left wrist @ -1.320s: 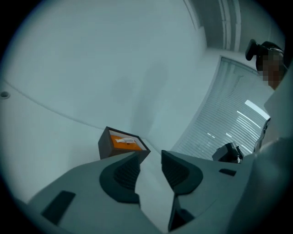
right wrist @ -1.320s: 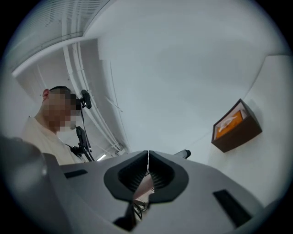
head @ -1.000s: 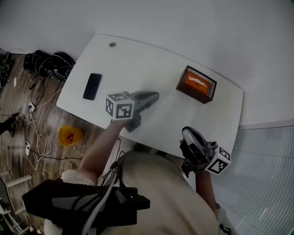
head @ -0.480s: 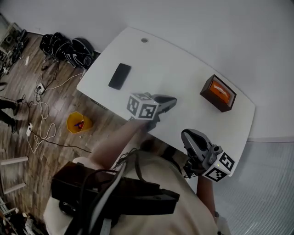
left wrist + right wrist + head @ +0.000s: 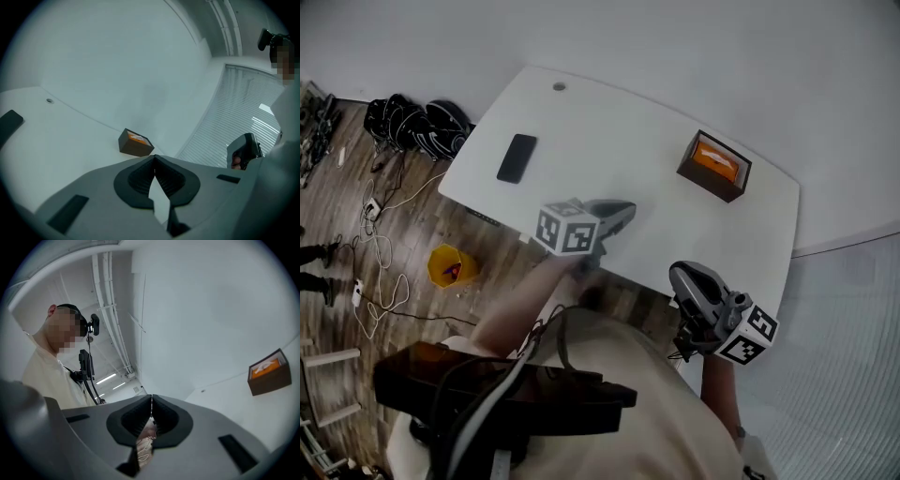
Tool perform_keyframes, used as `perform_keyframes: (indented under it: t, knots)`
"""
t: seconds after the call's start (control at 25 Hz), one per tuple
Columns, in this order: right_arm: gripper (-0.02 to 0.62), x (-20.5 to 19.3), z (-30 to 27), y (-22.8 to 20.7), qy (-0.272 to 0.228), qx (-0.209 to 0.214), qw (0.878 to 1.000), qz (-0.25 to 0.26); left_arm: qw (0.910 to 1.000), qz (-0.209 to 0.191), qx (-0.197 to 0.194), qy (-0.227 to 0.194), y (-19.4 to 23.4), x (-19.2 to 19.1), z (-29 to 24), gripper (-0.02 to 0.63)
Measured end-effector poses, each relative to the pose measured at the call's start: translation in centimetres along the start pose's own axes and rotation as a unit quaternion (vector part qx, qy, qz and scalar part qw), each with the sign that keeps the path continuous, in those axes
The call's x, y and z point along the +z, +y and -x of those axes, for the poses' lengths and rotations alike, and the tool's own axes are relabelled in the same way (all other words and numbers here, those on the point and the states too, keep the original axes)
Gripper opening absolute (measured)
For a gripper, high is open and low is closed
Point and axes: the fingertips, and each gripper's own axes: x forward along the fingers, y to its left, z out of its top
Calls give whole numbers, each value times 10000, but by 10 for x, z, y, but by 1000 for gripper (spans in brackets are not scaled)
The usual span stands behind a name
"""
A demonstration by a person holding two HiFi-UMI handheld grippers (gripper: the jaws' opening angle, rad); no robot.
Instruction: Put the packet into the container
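While both pairs of my jaws are pressed together with nothing between them, the white desk (image 5: 609, 159) lies below me, round-cornered and mostly bare. My left gripper (image 5: 628, 207) hovers over the near edge, pointing across the top; my right gripper (image 5: 678, 272) hangs off the desk, beside its near right corner. At the far right of the desk stands the brown container (image 5: 712, 176), well apart from both grippers, and the orange packet (image 5: 715, 159) lies inside it, showing through the open top; a pale mark on the packet is too small to read. A black phone (image 5: 517, 157) lies flat toward the left end, and a small round grommet (image 5: 559, 86) sits near the far edge. Behind the desk rises a plain white wall (image 5: 675, 56), and slatted blinds (image 5: 234, 112) run along the right. The wood-plank floor (image 5: 337, 187) at the left carries loose cables (image 5: 367, 286), black bags (image 5: 417, 125) and a yellow bin (image 5: 451, 266). Black-and-white square markers cover the cube (image 5: 567, 228) on my left gripper and the one on my right.
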Motion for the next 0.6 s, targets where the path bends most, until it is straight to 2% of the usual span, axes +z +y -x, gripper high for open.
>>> perform_keyframes:
  t: [0.12, 0.28, 0.44, 0.6]
  knots:
    - [15, -5, 42, 7, -179, -76, 9998, -63, 9997, -214, -10, 93, -35, -11, -14, 12]
    - [15, -7, 96, 19, -338, -84, 9993, -169, 9967, -687, 413, -85, -71, -14, -15, 12]
    - [15, -11, 146, 31, -463, -117, 9983, -323, 9958, -756, 339, -393, -121, -19, -13, 11]
    - [15, -25, 184, 44, -491, -94, 9975, -505, 9950, -842, 408, -351, -163, -48, -7, 12]
